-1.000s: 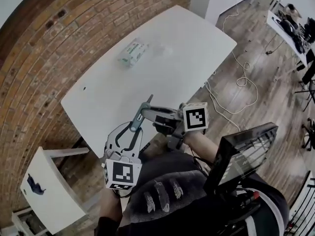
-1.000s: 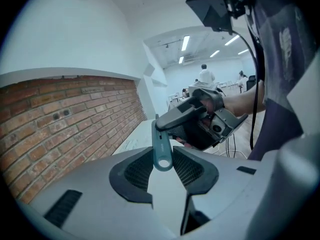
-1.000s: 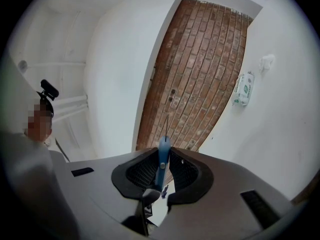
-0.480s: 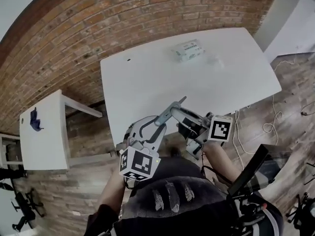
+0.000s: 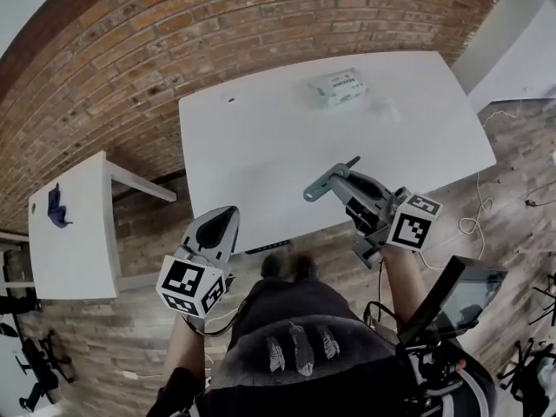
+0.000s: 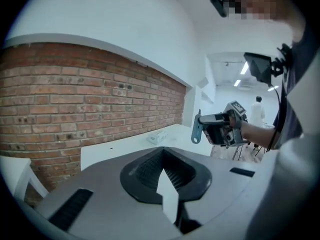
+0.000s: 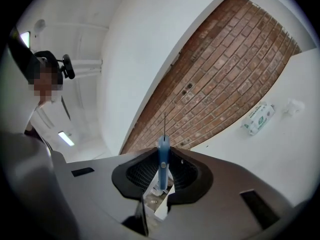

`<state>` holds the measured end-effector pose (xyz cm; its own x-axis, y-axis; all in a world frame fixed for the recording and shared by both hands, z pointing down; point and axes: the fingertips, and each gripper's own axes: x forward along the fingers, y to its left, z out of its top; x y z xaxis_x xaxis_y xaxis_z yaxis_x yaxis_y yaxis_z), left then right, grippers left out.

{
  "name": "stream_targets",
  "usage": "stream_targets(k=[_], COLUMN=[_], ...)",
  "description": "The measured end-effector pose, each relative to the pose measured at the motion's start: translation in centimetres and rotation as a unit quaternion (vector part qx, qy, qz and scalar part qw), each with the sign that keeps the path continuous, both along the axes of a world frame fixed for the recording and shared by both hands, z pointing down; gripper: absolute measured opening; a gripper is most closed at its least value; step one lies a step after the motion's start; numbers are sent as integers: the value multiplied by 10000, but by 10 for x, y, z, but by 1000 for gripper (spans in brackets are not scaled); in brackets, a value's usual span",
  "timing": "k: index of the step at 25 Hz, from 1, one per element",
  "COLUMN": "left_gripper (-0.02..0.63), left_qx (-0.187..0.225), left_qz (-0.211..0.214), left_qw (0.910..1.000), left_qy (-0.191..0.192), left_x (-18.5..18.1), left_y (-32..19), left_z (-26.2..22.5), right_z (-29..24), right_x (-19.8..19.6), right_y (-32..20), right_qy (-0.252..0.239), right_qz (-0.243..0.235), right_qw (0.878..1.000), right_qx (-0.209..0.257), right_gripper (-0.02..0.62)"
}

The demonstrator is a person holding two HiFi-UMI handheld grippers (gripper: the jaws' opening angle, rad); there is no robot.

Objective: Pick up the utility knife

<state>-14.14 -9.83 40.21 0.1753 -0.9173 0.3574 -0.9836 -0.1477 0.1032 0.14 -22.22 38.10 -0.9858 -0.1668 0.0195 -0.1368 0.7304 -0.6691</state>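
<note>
Over the near edge of the white table point(image 5: 261, 146), the right gripper point(image 5: 346, 183) is clamped on the utility knife point(image 5: 320, 188), which is held clear of the tabletop. Its rounded grey-blue end juts out toward the left gripper's side. In the right gripper view the knife stands edge-on between the two jaws, gripped at its lower part, with a thin dark line rising from its top. The left gripper point(image 5: 230, 212) hangs off the table's front edge, above the wooden floor point(image 5: 156, 320) and well apart from the right one. Its jaws are pressed together with nothing between them, and its marker cube point(image 5: 191, 285) faces the head camera. At the far side of the table lies a white and green packet point(image 5: 339, 87), with a small clear thing point(image 5: 387, 109) just beside it. A brick wall point(image 5: 174, 42) runs behind the table. A smaller white side table point(image 5: 69, 241) to the left carries a small blue object point(image 5: 56, 207).
</note>
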Motion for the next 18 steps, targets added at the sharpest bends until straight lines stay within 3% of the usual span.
stream_targets(k=[10,15,18], left_gripper=[-3,-3,-3], left_qx=[2,-63,-39], left_qz=[788,1288,1529], left_qw=[9959,9899,9871], left_qy=[437,597,468], left_x=[-35,-34,-25], left_y=[-13,-23,-26], left_z=[34,50,50], right_z=[3,-2,-5], right_x=[-26,-17,-6], right_y=[34,45,51], right_qy=[989,1419,1465], right_qz=[459,798,996], right_qw=[9931,9844,9820], right_qx=[436,667,662], right_gripper=[66,65,64])
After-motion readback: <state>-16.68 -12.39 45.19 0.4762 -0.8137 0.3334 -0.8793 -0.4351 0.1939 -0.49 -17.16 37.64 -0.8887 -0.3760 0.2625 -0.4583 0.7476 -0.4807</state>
